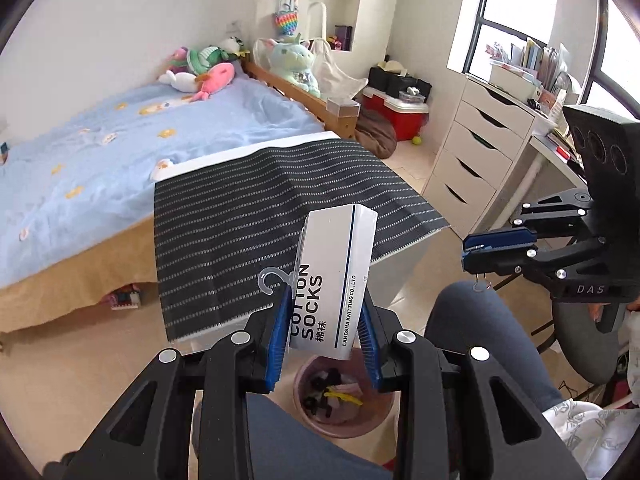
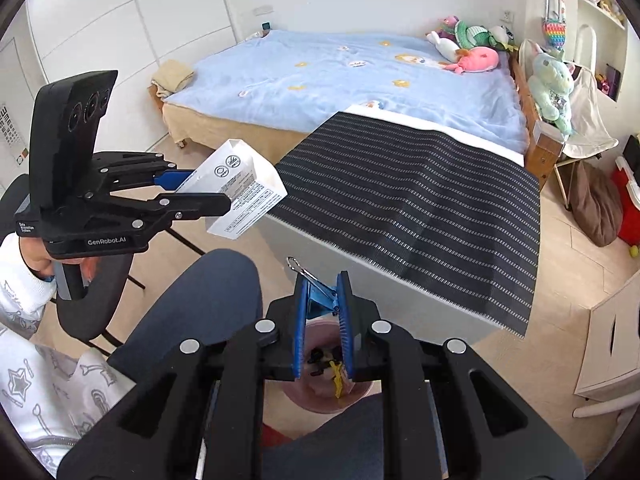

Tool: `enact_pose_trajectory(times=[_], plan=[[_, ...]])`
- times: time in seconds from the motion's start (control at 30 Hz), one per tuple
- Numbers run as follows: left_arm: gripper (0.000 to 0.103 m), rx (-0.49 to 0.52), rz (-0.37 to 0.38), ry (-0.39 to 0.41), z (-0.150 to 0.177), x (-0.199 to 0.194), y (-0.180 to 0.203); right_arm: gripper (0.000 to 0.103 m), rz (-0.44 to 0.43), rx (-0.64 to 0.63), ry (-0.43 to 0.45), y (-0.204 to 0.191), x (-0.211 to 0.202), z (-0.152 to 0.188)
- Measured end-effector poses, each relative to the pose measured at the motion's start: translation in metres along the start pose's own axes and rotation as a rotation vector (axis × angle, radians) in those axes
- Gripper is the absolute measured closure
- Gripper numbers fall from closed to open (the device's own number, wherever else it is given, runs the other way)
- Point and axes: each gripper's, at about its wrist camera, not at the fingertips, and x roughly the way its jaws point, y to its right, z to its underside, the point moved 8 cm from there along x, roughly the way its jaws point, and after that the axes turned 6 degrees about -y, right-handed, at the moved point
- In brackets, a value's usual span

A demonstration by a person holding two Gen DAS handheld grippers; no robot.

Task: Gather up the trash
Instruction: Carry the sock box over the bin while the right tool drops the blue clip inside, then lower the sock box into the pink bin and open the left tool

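White sock box (image 1: 336, 284) printed "COTTON SOCKS" clamped between the blue fingers (image 1: 280, 332) of the left gripper (image 1: 325, 312), tilted, clear plastic hook at its near-left corner, held in the air above the pink trash bin (image 1: 344, 424). Blue binder clip (image 2: 322, 298) pinched tight in the right gripper (image 2: 324, 300), fingers narrow, its wire handle sticking out up-left; this one hangs over the same bin too. Bin sits on the floor between the person's knees (image 2: 200, 312), already holding dark scraps and a yellow piece (image 2: 336, 376). Just beyond, a white desk (image 2: 360, 280) covered with a black striped mat (image 2: 420, 200), nothing on it. Far side: bed with light blue blanket (image 2: 320, 76), plush toys (image 2: 472, 46) at its far right end. In the left wrist view a white drawer unit (image 1: 476, 152) stands right, red cooler box (image 1: 400, 114) farther back. Patterned white sleeve (image 2: 28, 292) on the hand at the left gripper.
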Motion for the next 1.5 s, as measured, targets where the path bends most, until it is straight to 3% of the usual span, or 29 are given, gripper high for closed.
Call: enact_pose_trajectory(times=[0.43, 0.47, 0.5, 0.57, 0.6, 0.9, 1.5], plan=[[0.071, -0.032, 0.023, -0.004, 0.023, -0.012, 0.0, 0.087, -0.07, -0.007, -0.053, -0.025, 0.02, 0.021], [0.071, -0.03, 0.021, -0.003, 0.023, -0.012, 0.0, 0.076, -0.063, -0.008, -0.056, -0.025, 0.021, 0.022], [0.071, -0.03, 0.021, -0.003, 0.023, -0.012, 0.0, 0.049, -0.058, -0.005, -0.055, -0.024, 0.022, 0.022], [0.071, -0.029, 0.023, -0.004, 0.023, -0.011, 0.0, 0.019, -0.048, 0.034, -0.043, -0.018, 0.022, 0.021], [0.071, -0.029, 0.02, -0.004, 0.023, -0.012, 0.0, 0.015, -0.044, 0.047, -0.039, -0.016, 0.021, 0.021], [0.071, -0.015, 0.032, -0.02, 0.025, -0.008, 0.005, 0.006, -0.007, 0.102, -0.017, -0.001, 0.012, 0.02], [0.071, 0.055, 0.069, -0.036, 0.023, -0.001, 0.036, 0.005, 0.114, 0.183, 0.02, 0.029, -0.012, 0.025]])
